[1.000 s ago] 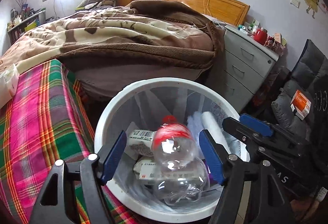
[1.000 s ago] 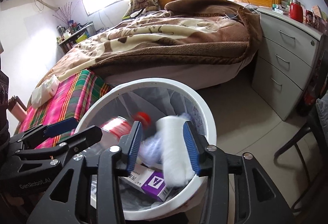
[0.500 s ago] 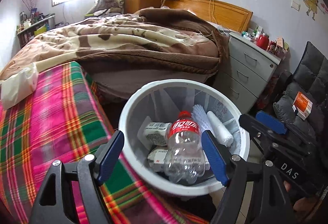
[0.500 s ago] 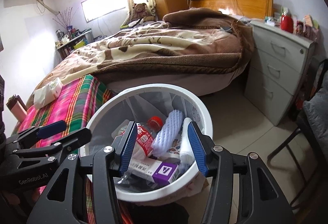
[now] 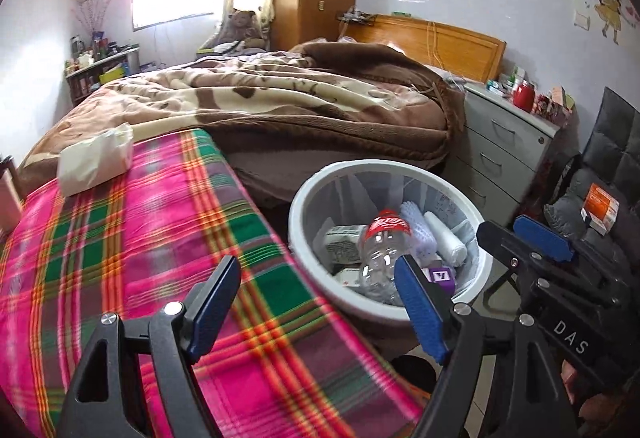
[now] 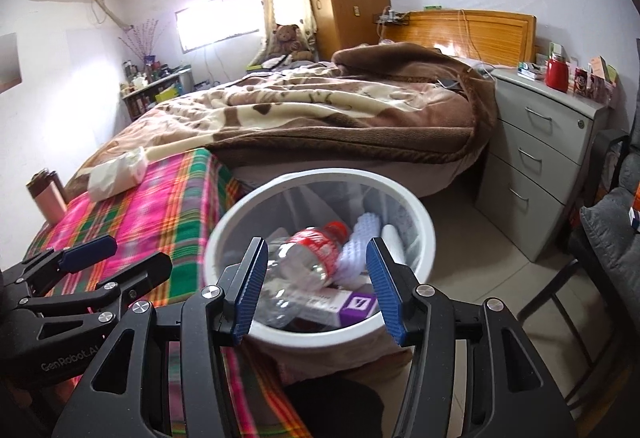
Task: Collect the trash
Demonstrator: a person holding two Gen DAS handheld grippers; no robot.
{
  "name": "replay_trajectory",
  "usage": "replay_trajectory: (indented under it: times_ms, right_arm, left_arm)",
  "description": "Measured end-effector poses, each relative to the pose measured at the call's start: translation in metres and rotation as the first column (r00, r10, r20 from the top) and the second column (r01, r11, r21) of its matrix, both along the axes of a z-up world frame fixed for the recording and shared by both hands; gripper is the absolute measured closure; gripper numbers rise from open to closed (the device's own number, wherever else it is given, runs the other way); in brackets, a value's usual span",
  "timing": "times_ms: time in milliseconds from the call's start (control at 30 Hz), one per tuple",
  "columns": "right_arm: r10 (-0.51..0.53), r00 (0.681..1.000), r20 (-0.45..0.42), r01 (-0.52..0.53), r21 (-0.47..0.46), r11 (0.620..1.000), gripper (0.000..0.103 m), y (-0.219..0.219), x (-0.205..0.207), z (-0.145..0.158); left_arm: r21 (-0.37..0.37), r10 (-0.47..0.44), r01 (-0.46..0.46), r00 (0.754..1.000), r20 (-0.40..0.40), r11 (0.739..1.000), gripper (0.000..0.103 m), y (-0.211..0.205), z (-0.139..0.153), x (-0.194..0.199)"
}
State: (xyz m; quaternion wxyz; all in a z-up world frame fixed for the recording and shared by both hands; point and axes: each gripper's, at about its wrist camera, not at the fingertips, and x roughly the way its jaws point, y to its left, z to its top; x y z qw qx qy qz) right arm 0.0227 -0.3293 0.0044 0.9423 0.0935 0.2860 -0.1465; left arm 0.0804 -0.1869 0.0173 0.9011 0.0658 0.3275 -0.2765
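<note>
With both the left gripper (image 5: 318, 304) and the right gripper (image 6: 316, 288) released and empty, and the bottle (image 6: 306, 258) and boxes lying in the white bin (image 5: 308, 193), we judge the next reach should clear the rim toward the tissue pack (image 5: 96, 159) on the plaid surface (image 5: 132, 238).

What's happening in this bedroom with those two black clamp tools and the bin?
A person is tidying up with a handheld gripper in each hand. Both the left gripper and the right gripper are open and empty, above a white trash bin. Inside it lie a clear plastic bottle, a purple box and some white wrapping.
</note>
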Motion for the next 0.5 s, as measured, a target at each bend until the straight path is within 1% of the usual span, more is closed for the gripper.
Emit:
replay_trajectory:
  times_ms: [167, 500]
  right_arm:
    - [0.023, 1.000, 0.019, -0.022, -0.023, 0.999, 0.050, 0.017, -0.006, 0.002]
    - [0.064, 0.997, 0.035, -0.061, -0.083, 0.995, 0.050, 0.046, -0.014, 0.004]
  left_arm:
    - [0.007, 0.055, -0.055, 0.998, 0.014, 0.998, 0.022, 0.019, -0.001, -0.007]
    - [-0.017, 0.102, -0.101, 0.994, 0.043, 0.995, 0.022, 0.050, 0.001, -0.026]
